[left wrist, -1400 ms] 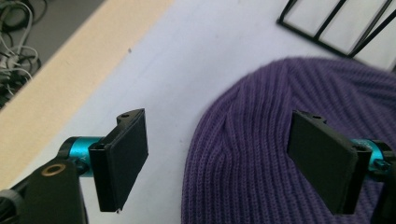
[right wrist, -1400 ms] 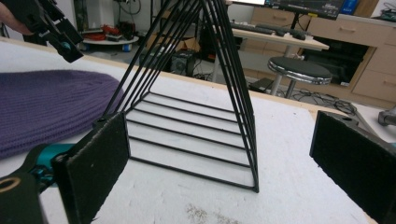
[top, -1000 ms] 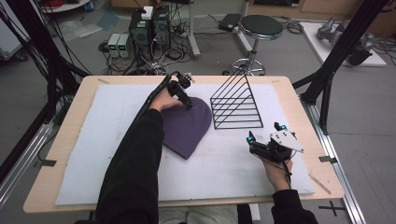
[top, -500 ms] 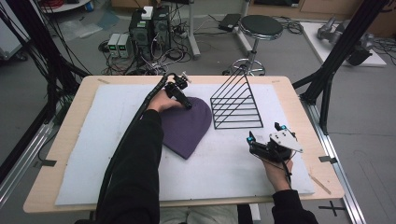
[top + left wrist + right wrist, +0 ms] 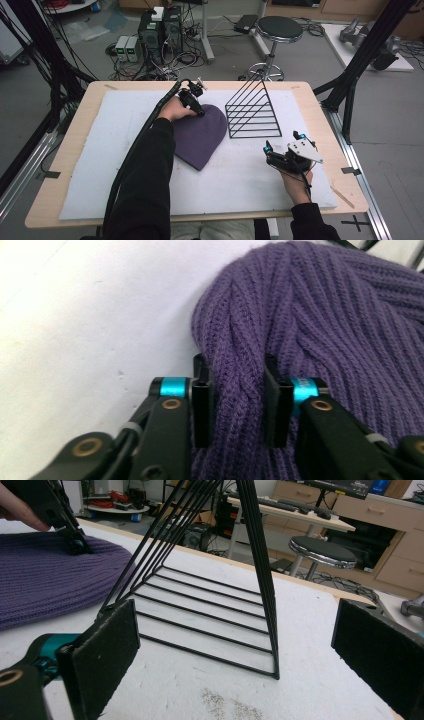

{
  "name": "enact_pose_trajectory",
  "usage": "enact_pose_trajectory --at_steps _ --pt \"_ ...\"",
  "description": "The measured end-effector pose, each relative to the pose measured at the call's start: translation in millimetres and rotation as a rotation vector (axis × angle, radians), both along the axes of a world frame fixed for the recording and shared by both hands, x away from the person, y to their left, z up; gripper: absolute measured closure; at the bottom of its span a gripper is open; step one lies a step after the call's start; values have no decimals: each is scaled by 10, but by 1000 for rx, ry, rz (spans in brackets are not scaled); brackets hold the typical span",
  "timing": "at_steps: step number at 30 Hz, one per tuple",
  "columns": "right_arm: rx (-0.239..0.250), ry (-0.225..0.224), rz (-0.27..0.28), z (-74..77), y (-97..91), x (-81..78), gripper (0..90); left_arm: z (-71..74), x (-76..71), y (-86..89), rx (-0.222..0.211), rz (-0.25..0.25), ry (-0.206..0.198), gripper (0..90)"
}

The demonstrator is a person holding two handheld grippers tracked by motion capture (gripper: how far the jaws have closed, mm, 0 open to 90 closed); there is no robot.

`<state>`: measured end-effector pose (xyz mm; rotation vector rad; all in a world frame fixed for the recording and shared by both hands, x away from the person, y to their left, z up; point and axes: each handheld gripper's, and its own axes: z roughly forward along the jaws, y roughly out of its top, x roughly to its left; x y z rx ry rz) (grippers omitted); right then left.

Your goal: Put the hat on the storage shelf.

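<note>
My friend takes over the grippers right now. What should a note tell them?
Left gripper: its jaws have just been closing and now pinch a fold at the rim of the purple knit hat.
Right gripper: open, holding nothing, resting on the white mat near the black wire rack.
Hat: flat on the mat, just left of the rack.
Done: hat gripped.
Left: probably lift the hat and move it, maybe onto the rack; that part is a guess.
</note>
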<state>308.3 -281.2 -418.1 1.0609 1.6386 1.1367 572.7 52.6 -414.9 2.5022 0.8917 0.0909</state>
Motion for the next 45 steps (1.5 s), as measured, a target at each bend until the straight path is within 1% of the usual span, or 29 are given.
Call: enact_pose_trajectory --at_steps 2,3,5,6,8,14,15,16,18,20,21,22,23,24,25,28,29,30,31,32,34,36,37,38,40,41,42,43,45 --pt "0 1 1 -1 -1 -2 43 0 -4 -1 0 -1 0 746" --pt "-2 0 1 0 -4 -3 43 -1 -12 0 -2 -6 -12 748" --pt "-3 -3 -1 -1 -8 -4 43 -3 -16 4 -4 -6 -16 753" --pt "-3 0 -2 -2 -10 -4 43 -4 -36 8 -5 -3 -32 754" --pt "-3 2 -3 -6 -10 -3 43 -7 -57 17 -12 -1 -47 756" --pt "-7 5 8 -14 12 -7 43 23 -97 38 -22 -5 -62 761" --pt "-9 1 11 -13 9 -11 43 31 -109 44 -31 -2 -68 761" --pt "-8 -1 11 -14 8 -11 43 59 -137 52 -31 -6 -90 759" --pt "-7 4 9 -21 1 -7 43 107 -183 61 -52 -3 -119 757" --pt "-5 5 8 -27 -10 -2 43 164 -236 74 -65 -11 -141 757" --pt "-4 5 8 -28 -14 -2 43 164 -236 74 -65 -11 -141 757" --pt "-3 5 6 -27 -17 -3 43 214 -291 99 -85 -3 -159 757" --pt "-2 3 6 -26 -18 -2 43 236 -318 114 -95 4 -169 757" --pt "5 5 4 -25 -13 -5 43 253 -349 123 -98 11 -187 757" --pt "-1 -1 9 -24 -15 -1 43 267 -380 132 -101 12 -202 757" --pt "-4 1 12 -26 -3 -4 43 300 -473 141 -118 6 -228 756" --pt "-5 2 11 -25 -2 -3 43 309 -502 135 -119 6 -238 756" --pt "-7 1 11 -26 -2 -1 43 327 -528 129 -108 3 -254 755" --pt "-7 1 11 -26 -2 -1 43 327 -528 129 -108 3 -254 756" --pt "-6 3 12 -27 2 -2 43 364 -583 120 -116 7 -281 755" --pt "-4 4 11 -28 5 -2 43 408 -641 115 -117 12 -317 755" --pt "-5 5 15 -30 8 -2 43 454 -701 119 -126 14 -342 755" --pt "-6 5 15 -30 9 -2 43 470 -734 123 -133 20 -363 754" --pt "-6 5 15 -30 9 -2 43 470 -734 123 -133 20 -363 754" --pt "-2 5 14 -30 12 -5 43 524 -827 152 -147 38 -413 753" --pt "-8 3 15 -30 10 -3 43 524 -827 152 -147 38 -413 752" --pt "-5 5 15 -30 14 -3 43 537 -861 169 -163 45 -431 751" --pt "-6 7 16 -30 17 -5 43 542 -917 205 -204 66 -459 751" --pt "-3 6 18 -31 26 -5 43 556 -985 252 -220 91 -493 751"
